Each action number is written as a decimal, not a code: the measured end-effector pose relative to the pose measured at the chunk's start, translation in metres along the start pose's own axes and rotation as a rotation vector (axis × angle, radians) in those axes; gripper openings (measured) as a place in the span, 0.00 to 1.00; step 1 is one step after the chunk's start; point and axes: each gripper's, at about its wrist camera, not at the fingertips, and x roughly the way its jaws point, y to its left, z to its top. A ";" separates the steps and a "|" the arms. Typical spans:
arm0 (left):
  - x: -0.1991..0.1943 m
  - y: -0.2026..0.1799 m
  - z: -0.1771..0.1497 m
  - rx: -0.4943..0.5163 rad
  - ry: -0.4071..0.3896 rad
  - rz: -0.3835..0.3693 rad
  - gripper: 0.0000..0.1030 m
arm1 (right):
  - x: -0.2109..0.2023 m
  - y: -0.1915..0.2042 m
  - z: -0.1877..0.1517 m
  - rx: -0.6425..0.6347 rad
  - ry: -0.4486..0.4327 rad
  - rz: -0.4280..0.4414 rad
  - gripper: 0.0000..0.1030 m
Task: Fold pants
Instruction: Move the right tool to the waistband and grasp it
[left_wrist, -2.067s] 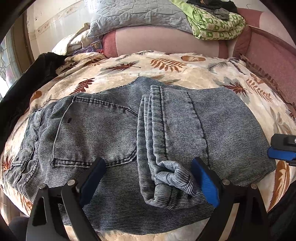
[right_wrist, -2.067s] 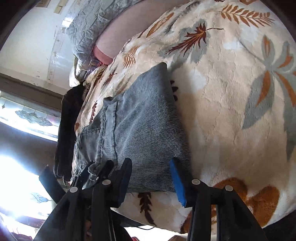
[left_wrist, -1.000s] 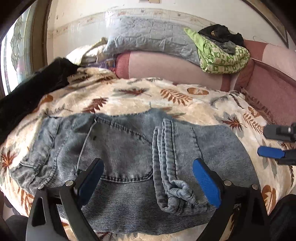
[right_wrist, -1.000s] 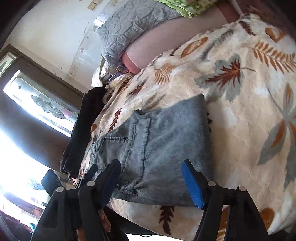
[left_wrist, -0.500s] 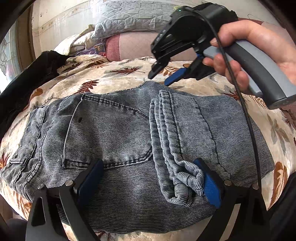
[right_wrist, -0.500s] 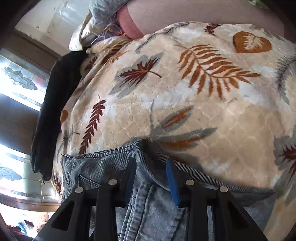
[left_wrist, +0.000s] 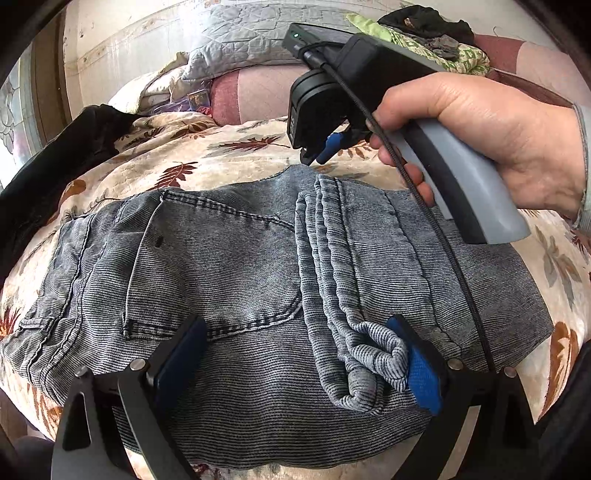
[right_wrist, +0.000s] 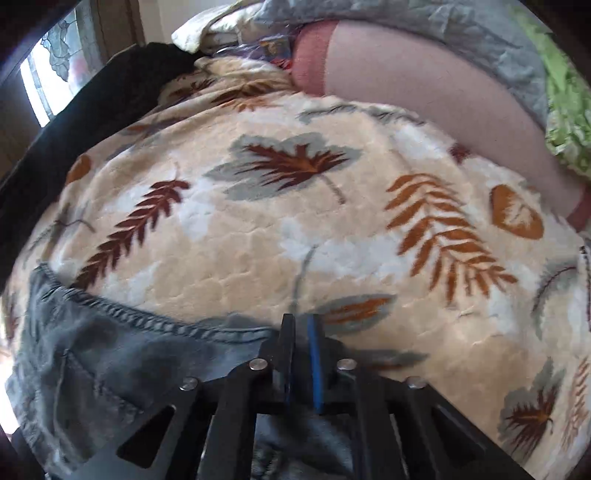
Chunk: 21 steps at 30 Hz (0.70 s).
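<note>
Grey-blue denim pants (left_wrist: 229, 266) lie folded on a leaf-patterned blanket (left_wrist: 177, 158), with the leg ends (left_wrist: 343, 288) doubled over the seat. My left gripper (left_wrist: 299, 358) is open low over the near edge, its right pad touching the rolled leg hem (left_wrist: 373, 354). My right gripper (left_wrist: 314, 155), held in a hand (left_wrist: 480, 129), hovers at the pants' far edge. In the right wrist view the right gripper (right_wrist: 301, 332) is nearly closed just above the denim far edge (right_wrist: 155, 321); no cloth shows between the fingers.
A black garment (left_wrist: 48, 173) lies along the left side of the bed. A pink bolster (left_wrist: 255, 92), grey quilt (left_wrist: 240, 37) and green folded blanket (left_wrist: 454, 51) are stacked at the back. A window (right_wrist: 55, 59) is at the left.
The right gripper swung from the pants' right side to the far edge and closed its fingers. The left gripper stayed open at the near edge, now slightly lower.
</note>
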 end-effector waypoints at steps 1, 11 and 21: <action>0.000 0.000 0.000 0.001 -0.001 0.000 0.94 | -0.004 -0.008 -0.002 0.038 0.013 0.051 0.24; -0.003 -0.001 -0.001 -0.004 -0.002 0.008 0.94 | -0.018 -0.043 -0.045 0.258 0.107 0.177 0.25; -0.004 -0.003 -0.004 -0.001 -0.009 0.016 0.95 | -0.005 -0.029 -0.041 0.054 0.159 0.084 0.25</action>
